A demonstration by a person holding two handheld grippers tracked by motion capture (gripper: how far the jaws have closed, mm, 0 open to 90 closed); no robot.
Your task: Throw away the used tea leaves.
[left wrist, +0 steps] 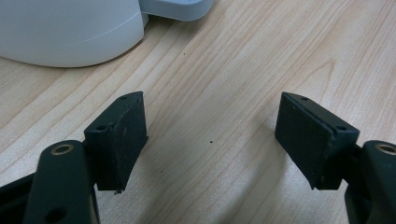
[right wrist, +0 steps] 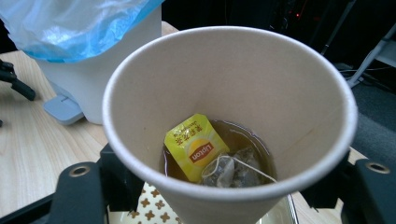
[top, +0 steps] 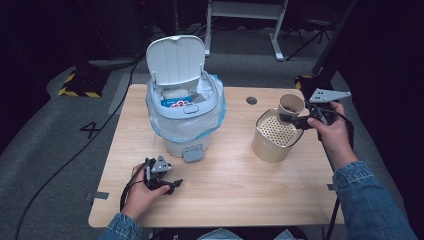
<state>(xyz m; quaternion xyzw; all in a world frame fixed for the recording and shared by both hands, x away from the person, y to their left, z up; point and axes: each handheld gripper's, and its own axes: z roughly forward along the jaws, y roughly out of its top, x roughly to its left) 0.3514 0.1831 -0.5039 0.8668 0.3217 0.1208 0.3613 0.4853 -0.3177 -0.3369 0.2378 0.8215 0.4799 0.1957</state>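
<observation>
**Paper cup held over the strainer pot, not yet emptied**

The cup (top: 291,106) hangs at the right of the table (top: 235,190), clamped at its sides in the right gripper (top: 295,120), above the far rim of the strainer pot (top: 274,136). In the right gripper view the cup (right wrist: 229,116) holds a little tea, a soaked tea bag (right wrist: 229,170) and its yellow tag (right wrist: 196,147). The cup looks tilted only slightly; nothing is seen pouring. The bin (top: 184,107) stands left of centre, lid raised, liner in place. The left gripper (top: 162,181) rests near the front left, jaws apart and empty.

Judged progress: cup picked up and brought over; draining the tea through the strainer and binning the bag and cup appear to remain.
</observation>
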